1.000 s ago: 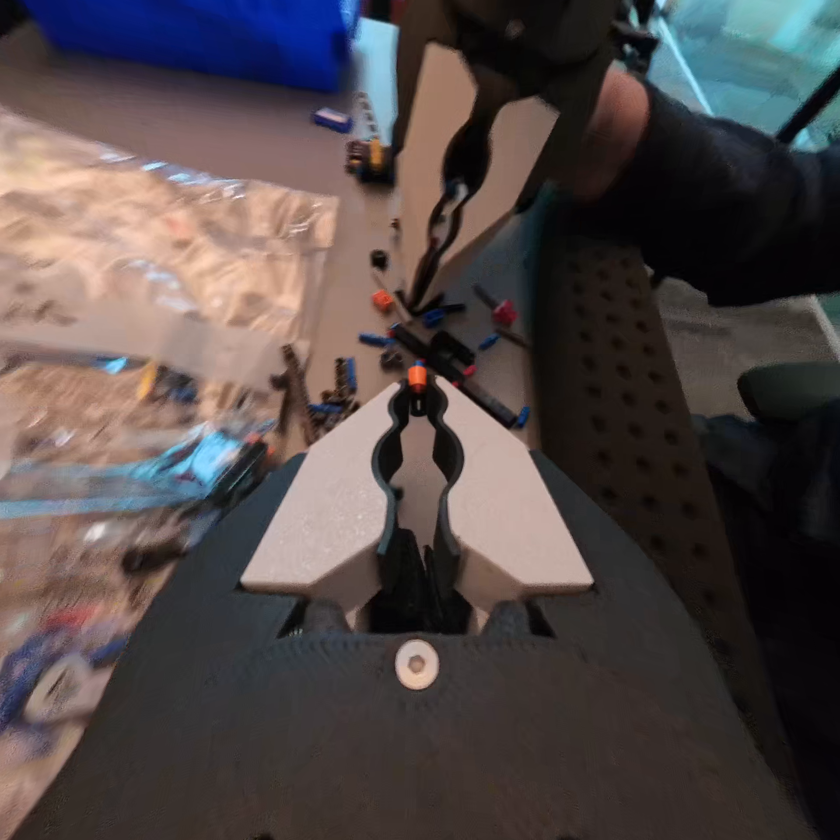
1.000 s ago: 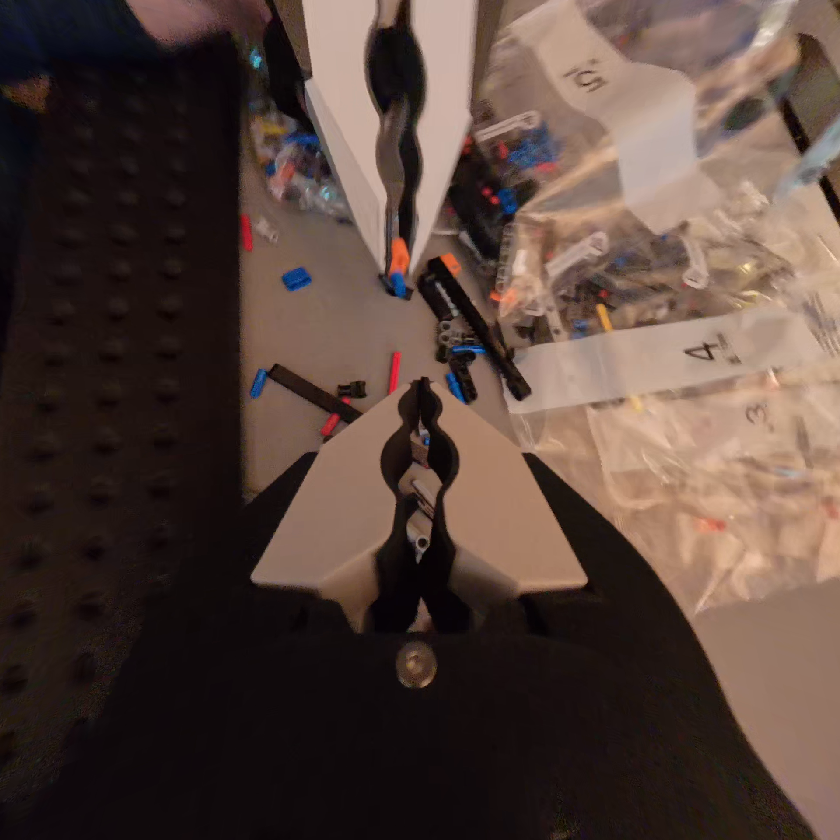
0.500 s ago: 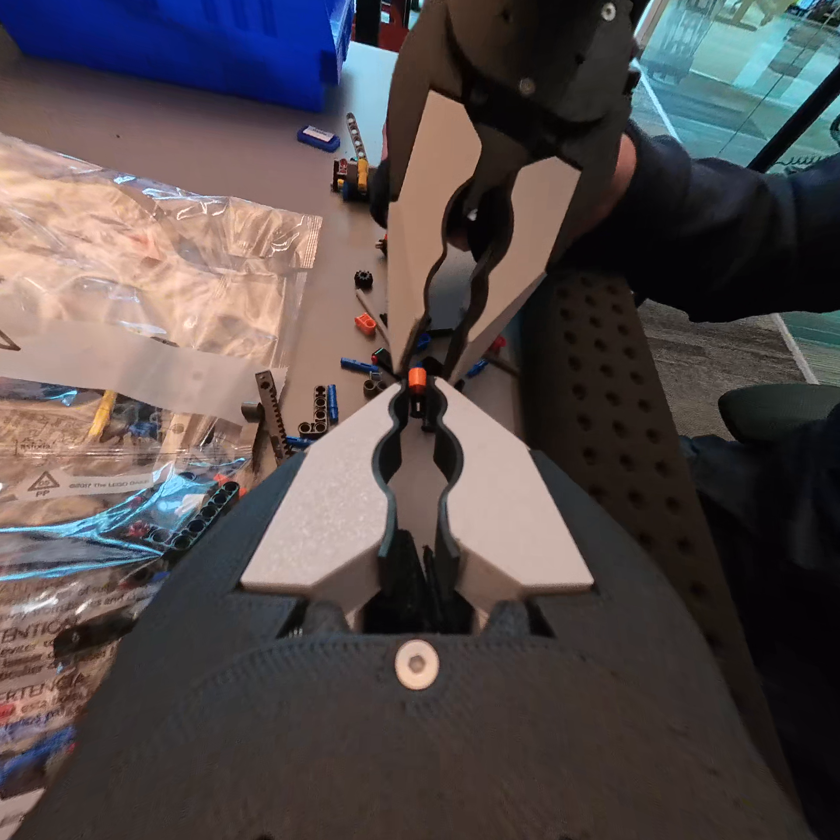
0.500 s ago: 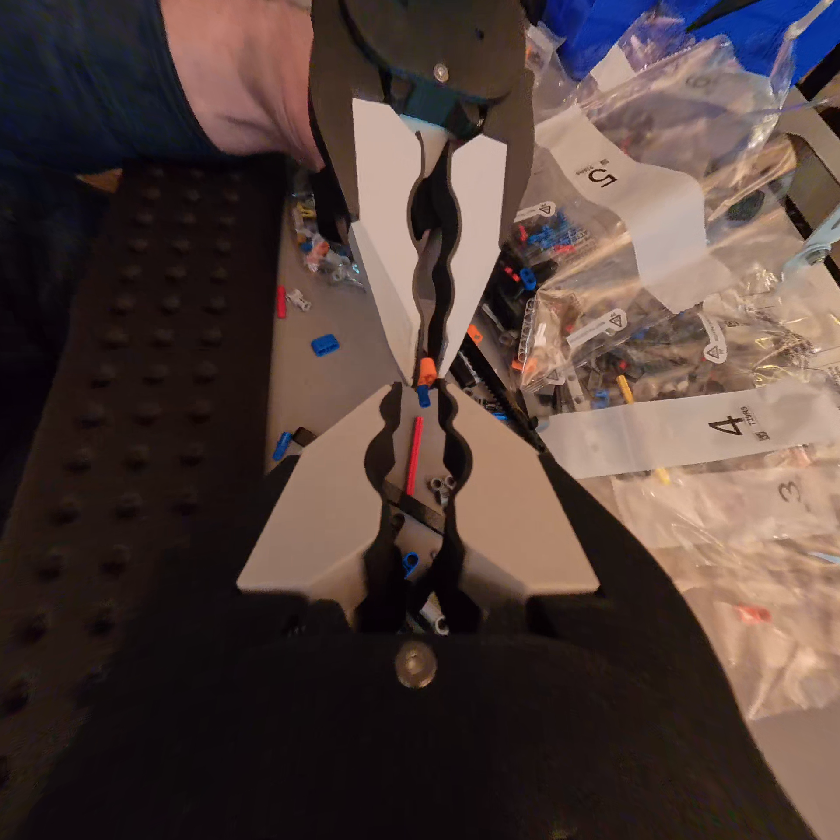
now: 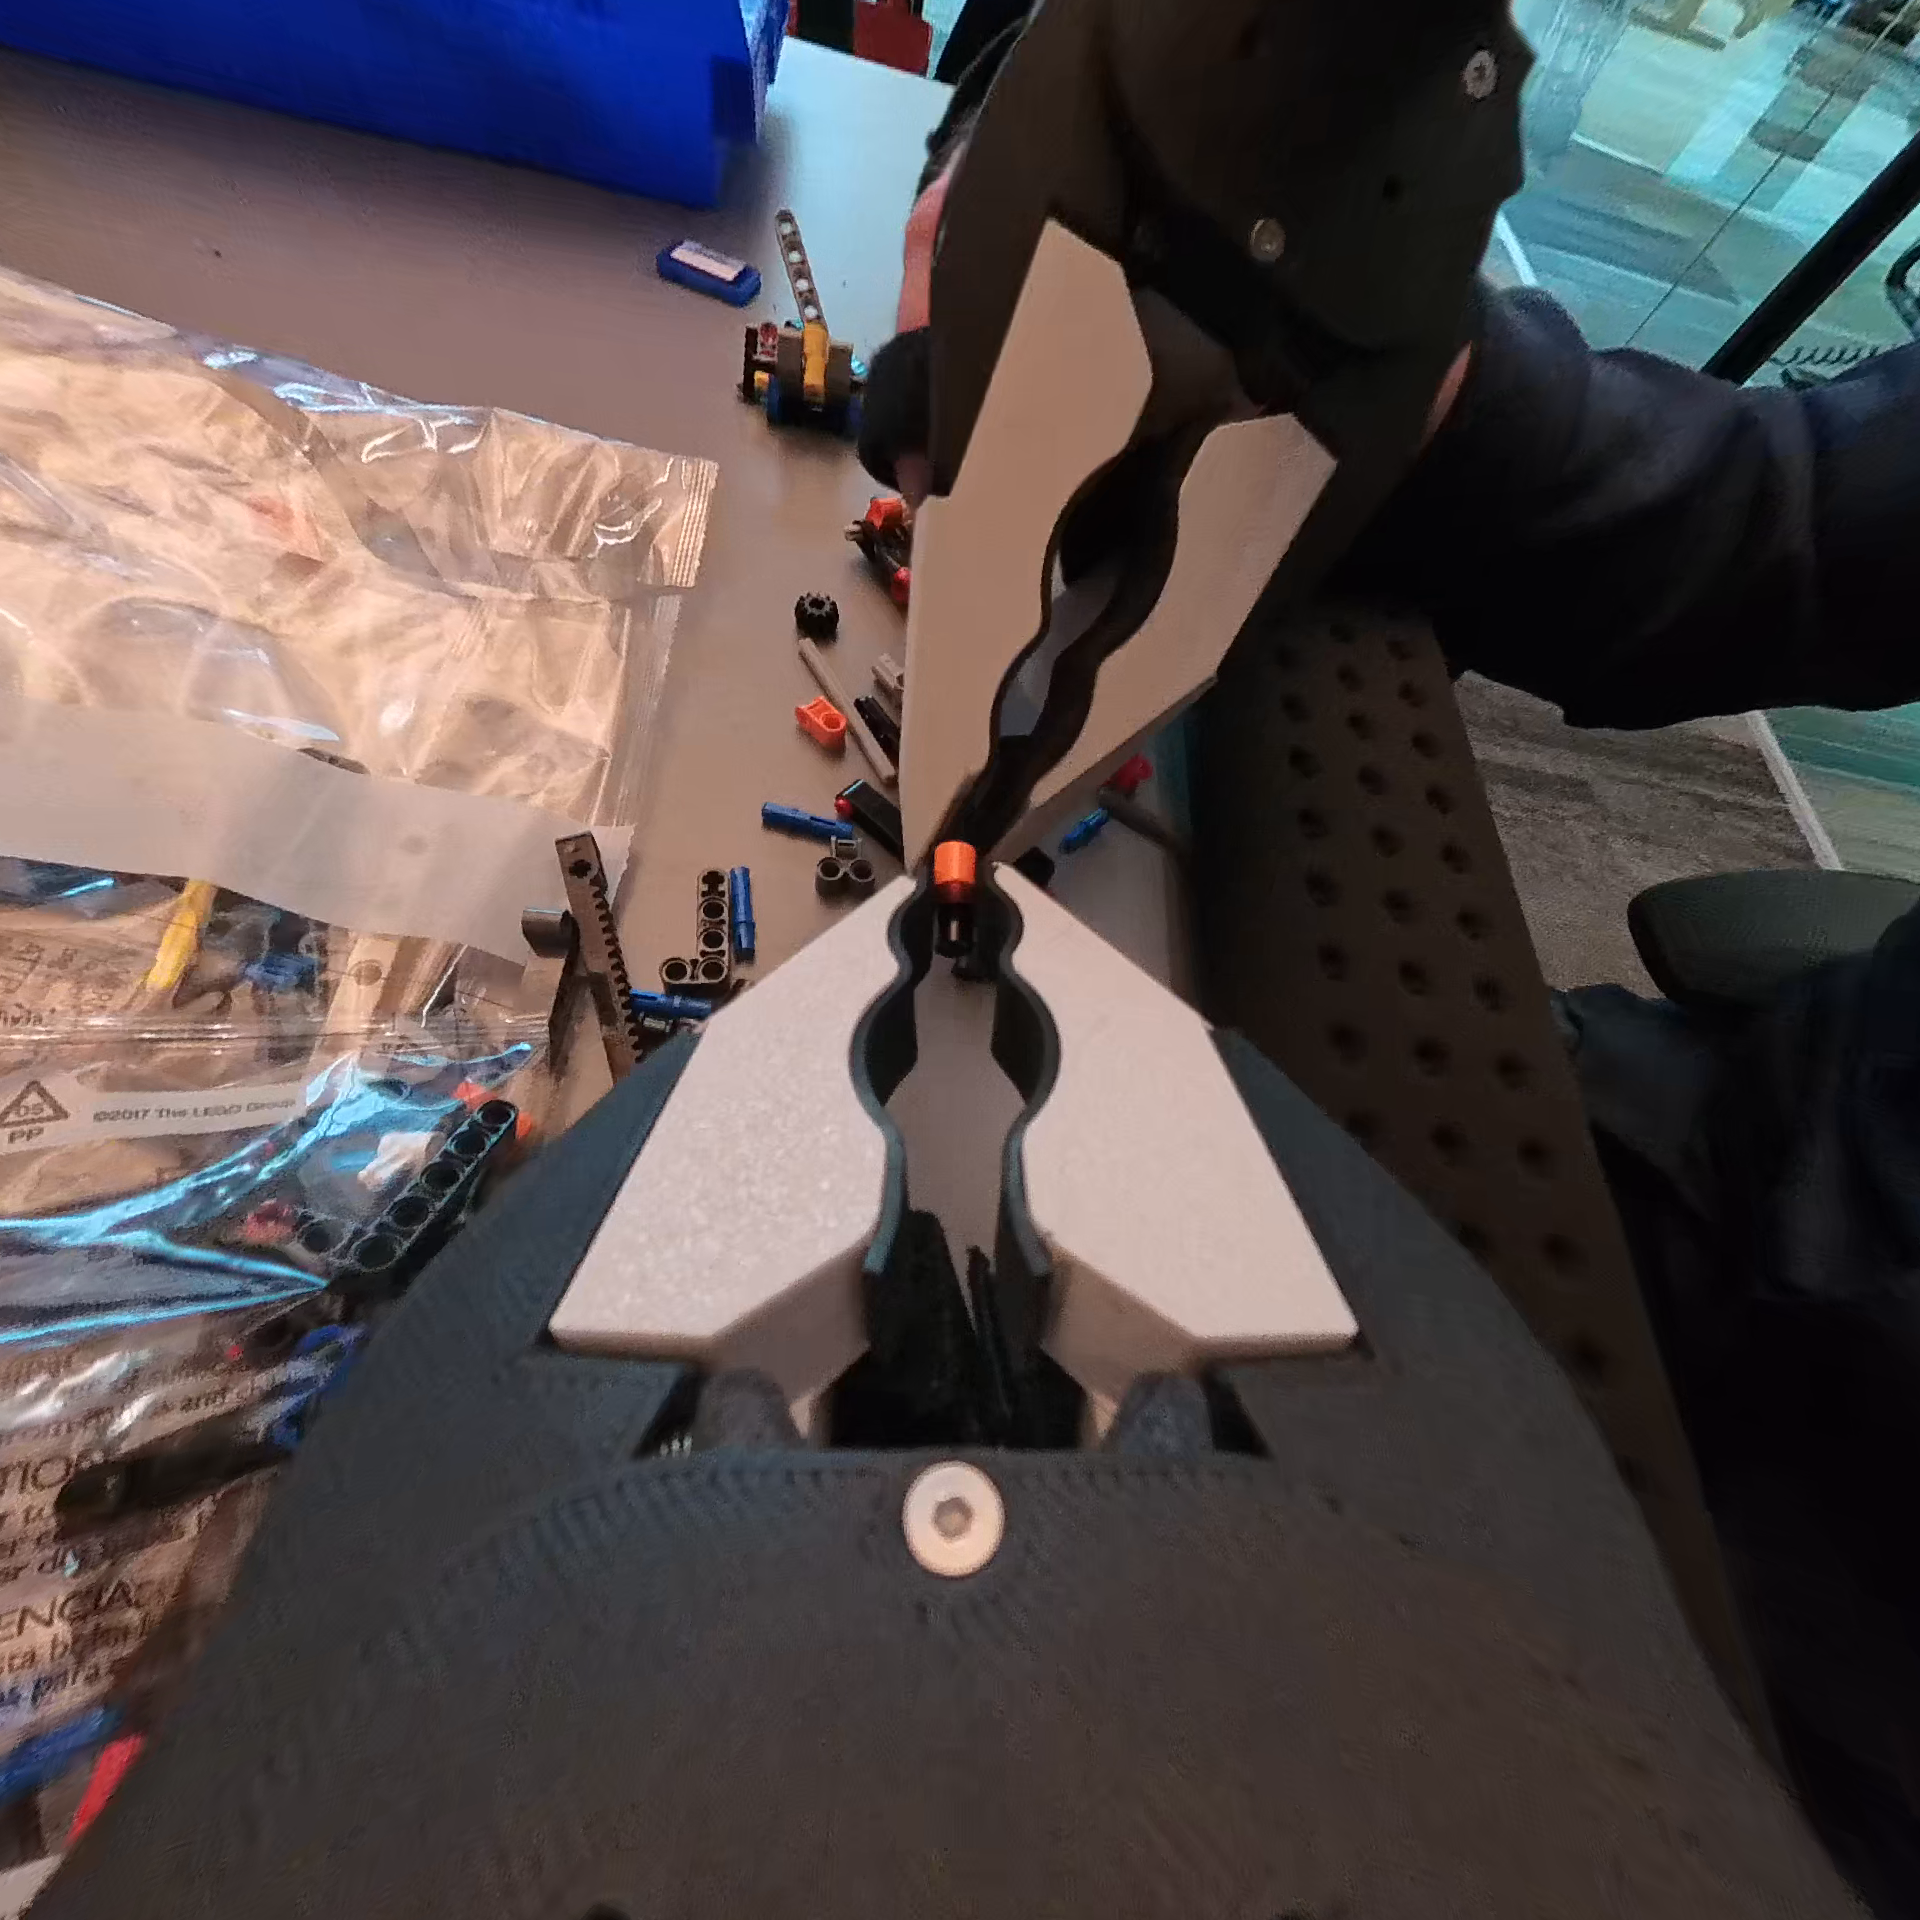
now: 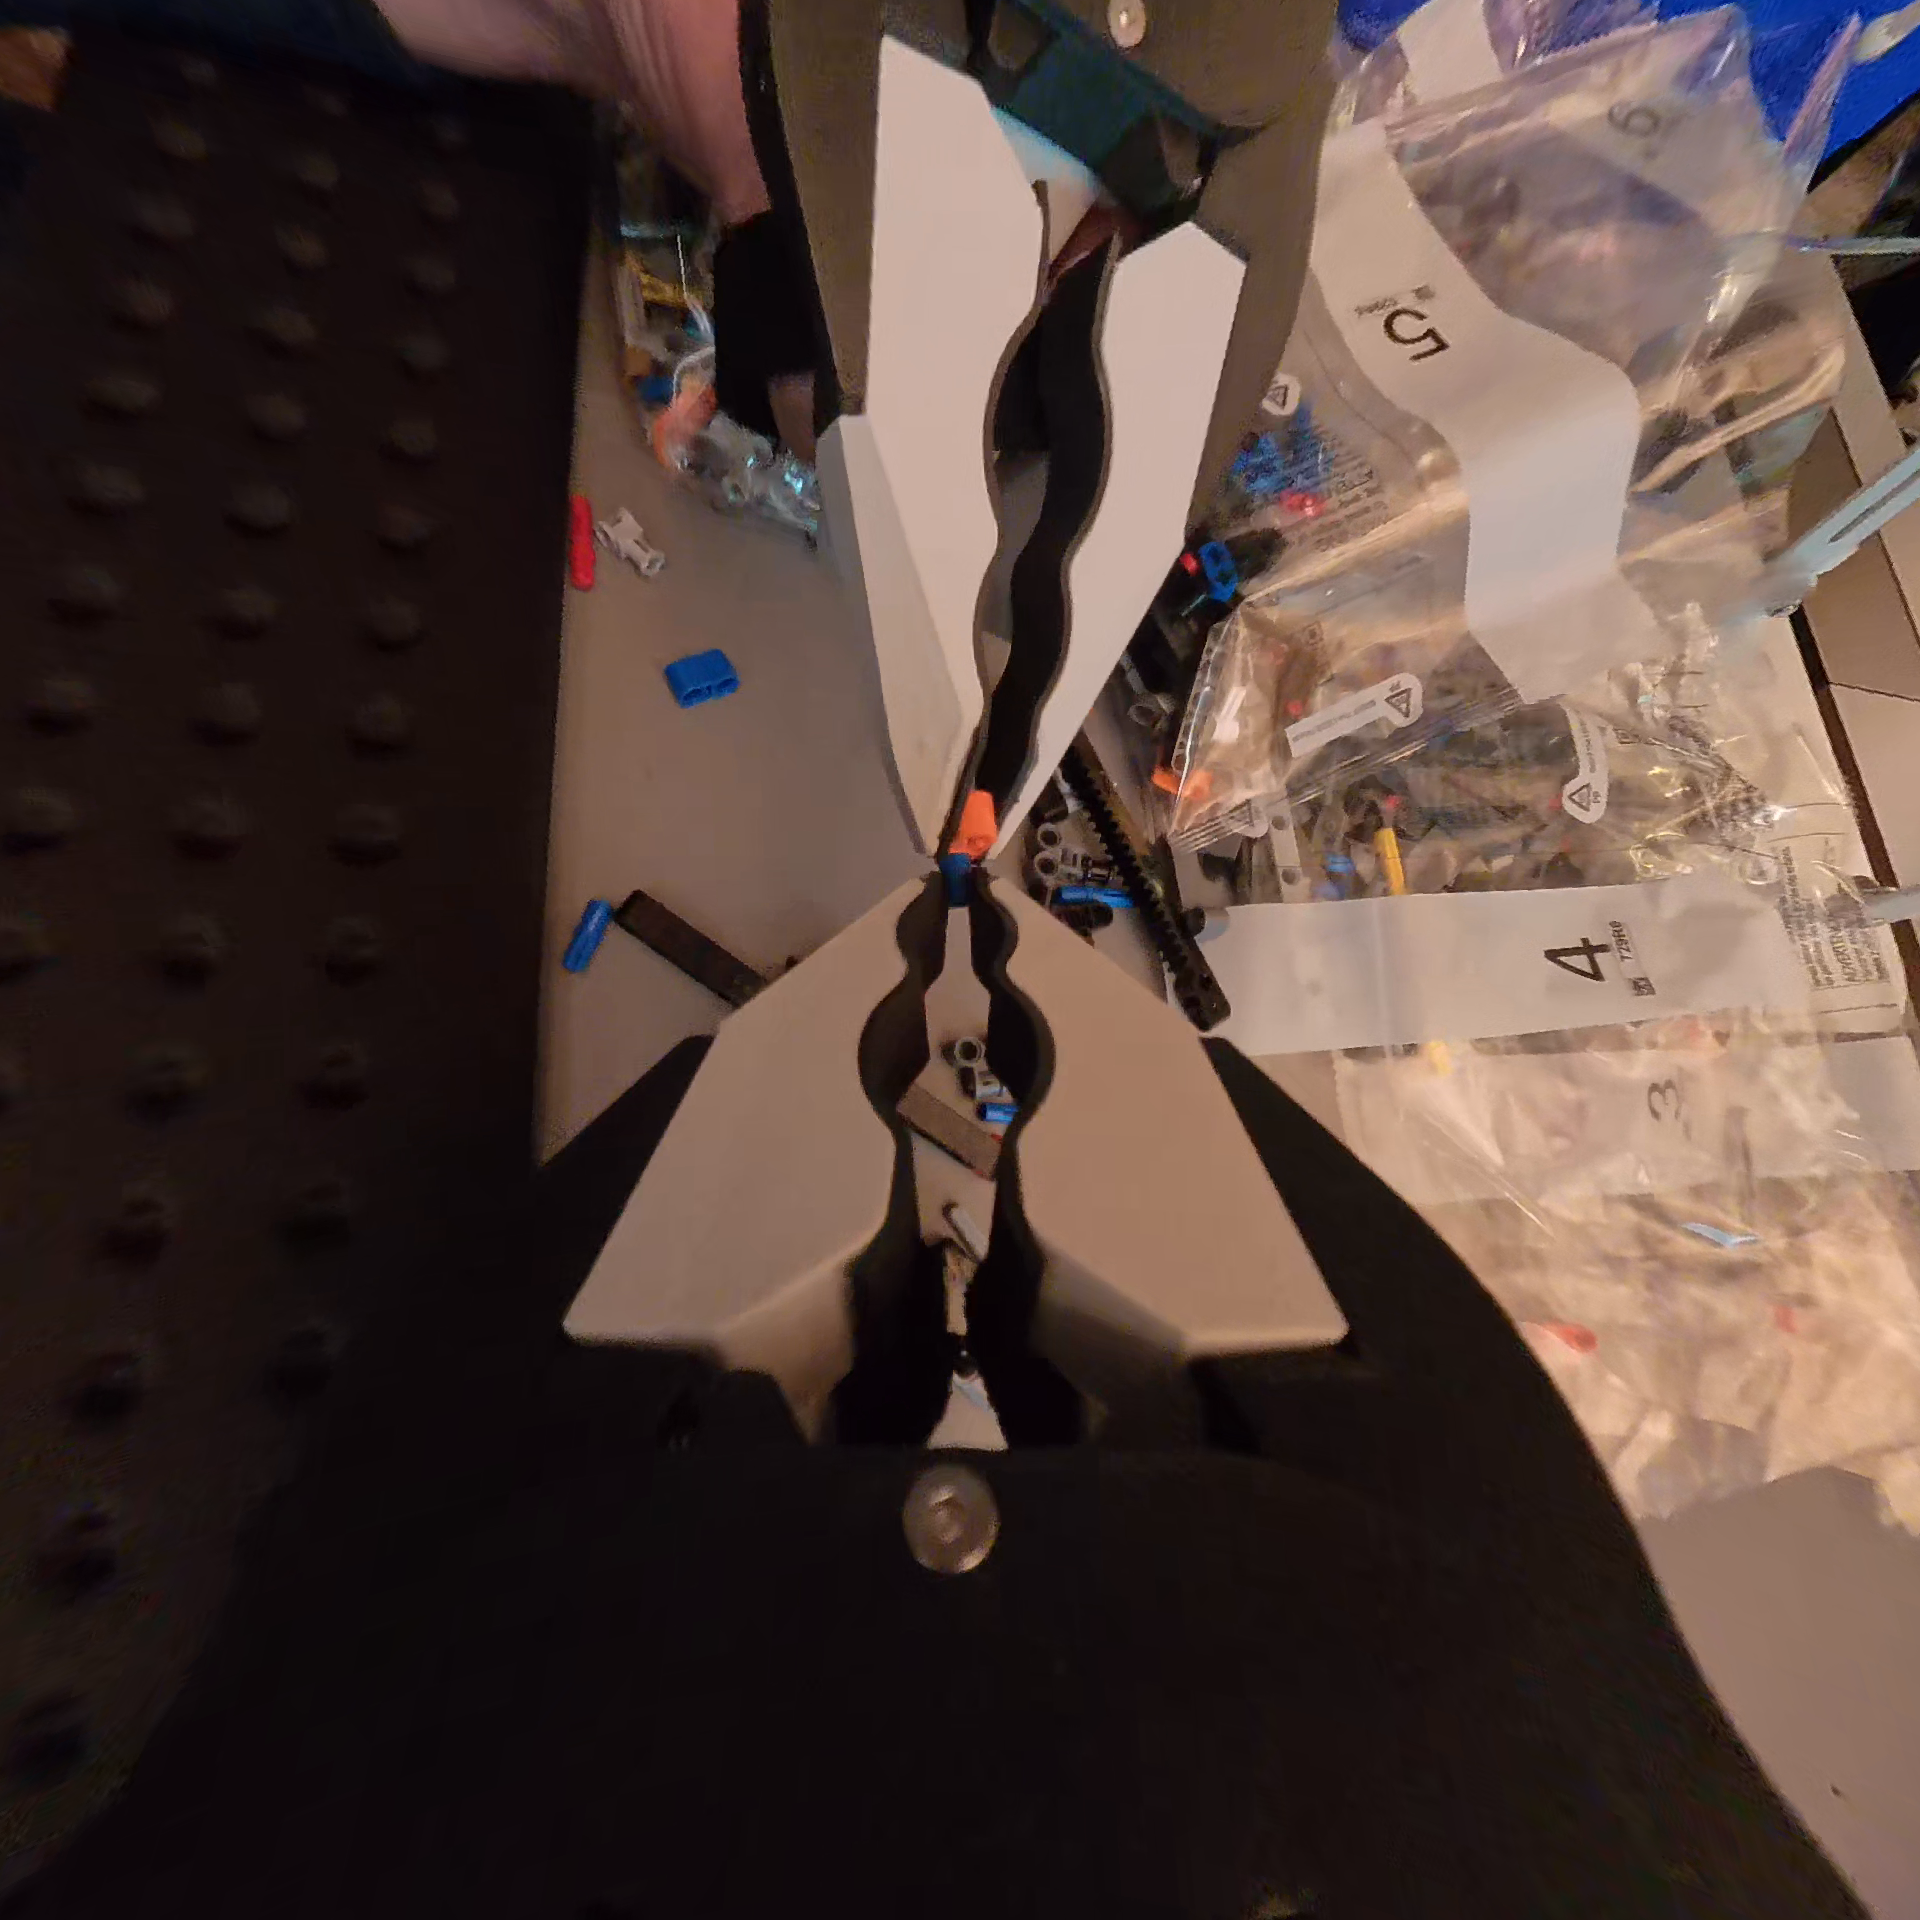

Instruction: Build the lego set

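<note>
Tip to tip over the surface (image 5: 436, 281): the left claw (image 5: 954, 883) reaches forward along the camera line, its pale fingers (image 5: 748, 1132) clenched at the very end on a small orange bush (image 5: 953, 865) with a dark pin stub (image 5: 954, 928) behind it. The right claw (image 5: 961, 844) comes down steeply from above and from the far side, tilted toward the left one, its body held by a hand (image 5: 1455, 384) in a dark sleeve (image 5: 1662, 551). Its tips meet the orange piece head on.

From the right wrist view the same meeting shows reversed. The right claw (image 6: 954, 885) is pinched on a small blue pin (image 6: 954, 883), jaws nearly together at the tip. The pin's far end touches the orange bush (image 6: 975, 821), which sits in the tips of the left claw (image 6: 966, 831) descending from the top of the frame. Whether the pin is seated inside the bush cannot be told.

Both pieces hang in the air above the surface, not resting on it. Below lie loose parts: a black toothed rack (image 6: 1143, 883), a blue two-hole connector (image 6: 699, 677), a red pin (image 6: 581, 540). Clear numbered parts bags (image 6: 1558, 727) spread to the right claw's right. A dark studded mat (image 6: 260, 623) lies on its left. A blue bin (image 5: 416, 83) stands at the far edge in the left wrist view.
</note>
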Demonstrator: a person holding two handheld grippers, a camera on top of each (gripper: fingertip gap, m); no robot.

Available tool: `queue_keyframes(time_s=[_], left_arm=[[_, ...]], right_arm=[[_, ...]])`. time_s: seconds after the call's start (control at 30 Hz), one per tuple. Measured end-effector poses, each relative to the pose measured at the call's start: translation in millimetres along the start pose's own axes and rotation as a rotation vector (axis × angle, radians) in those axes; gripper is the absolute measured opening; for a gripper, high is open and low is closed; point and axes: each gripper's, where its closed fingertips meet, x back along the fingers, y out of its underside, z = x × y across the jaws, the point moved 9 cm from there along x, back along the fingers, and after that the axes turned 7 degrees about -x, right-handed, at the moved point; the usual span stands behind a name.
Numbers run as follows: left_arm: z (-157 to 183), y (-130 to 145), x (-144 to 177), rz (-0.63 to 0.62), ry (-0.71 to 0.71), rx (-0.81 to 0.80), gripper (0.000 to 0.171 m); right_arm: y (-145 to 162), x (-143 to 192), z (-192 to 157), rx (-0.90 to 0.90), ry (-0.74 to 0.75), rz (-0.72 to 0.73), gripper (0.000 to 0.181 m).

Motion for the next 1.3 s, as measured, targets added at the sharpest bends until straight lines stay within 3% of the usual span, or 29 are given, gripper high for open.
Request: queue_keyframes(time_s=[0.3,0.5,0.57,0.67,0.7,0.77,0.87,0.97,1.3], left_arm=[[8.9,1.4,-6.7,-0.115,-0.016,-0.137,0.007],[14.3,-2.6,-0.7,-0.093,-0.004,-0.177,0.007],[3.3,9.6,9.7,-0.201,-0.122,-0.178,0.007],[1.0,3.3,35.4,-0.005,-0.081,-0.107,0.007],[1.9,0.3,33.1,0.006,-0.085,-0.12,0.007],[2.6,4.7,19.1,-0.067,-0.083,-0.127,0.007],[3.9,6.4,7.6,-0.098,-0.065,-0.134,0.007],[3.2,6.1,5.4,-0.095,-0.072,-0.134,0.007],[5.3,8.2,-2.3,-0.126,-0.045,-0.127,0.012]], right_arm=[[4.3,-3.2,-4.6,-0.021,-0.074,-0.073,0.001],[2.1,4.9,-5.3,-0.044,-0.111,-0.027,0.0],[17.2,4.8,0.5,-0.04,-0.059,-0.137,0.0],[8.0,13.4,3.2,-0.12,-0.159,-0.001,0.0],[10.2,7.7,1.4,-0.12,-0.176,-0.029,0.0],[18.5,-3.5,-0.6,-0.099,-0.137,-0.116,0.001],[19.5,-5.0,-0.3,-0.137,-0.181,-0.083,0.001],[16.4,-5.8,1.0,-0.16,-0.182,-0.063,0.02],[17.3,10.6,27.1,-0.329,-0.12,0.057,0.01]])
